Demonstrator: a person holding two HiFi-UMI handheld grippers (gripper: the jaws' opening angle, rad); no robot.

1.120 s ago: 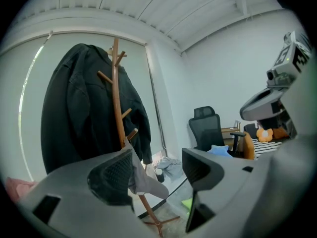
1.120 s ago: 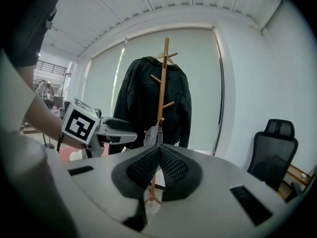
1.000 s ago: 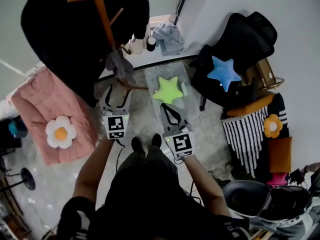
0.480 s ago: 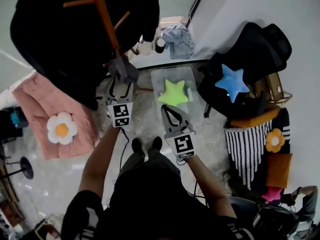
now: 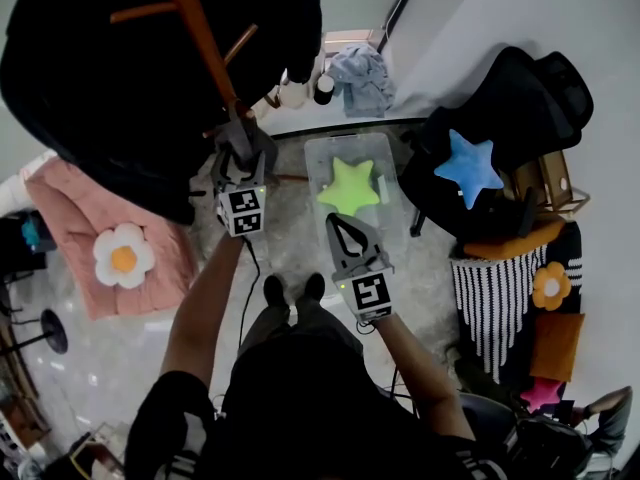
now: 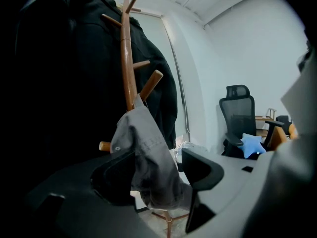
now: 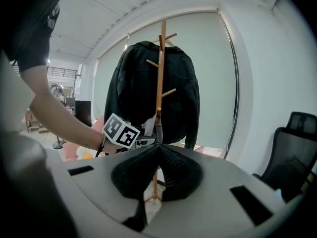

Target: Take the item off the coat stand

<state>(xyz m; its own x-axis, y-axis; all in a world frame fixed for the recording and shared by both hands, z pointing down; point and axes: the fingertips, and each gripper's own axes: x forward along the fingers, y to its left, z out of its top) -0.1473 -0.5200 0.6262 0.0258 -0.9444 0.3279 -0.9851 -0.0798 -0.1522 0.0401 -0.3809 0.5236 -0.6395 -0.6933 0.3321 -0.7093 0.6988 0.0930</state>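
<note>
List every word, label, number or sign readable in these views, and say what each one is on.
Words, brands, numbers: none readable in any view.
Black-and-white square markers, coded patterns and not text: on the left cube, part of the left hand-held gripper.
The same kind of marker, also not text: on the right cube, part of the right hand-held gripper.

You have moved your left hand-held gripper [image 5: 242,160] forward from below the grey cloth [image 5: 247,138] up to the coat stand [image 5: 203,38], so its spread jaws now flank the cloth's hanging end rather than standing short of it.
</note>
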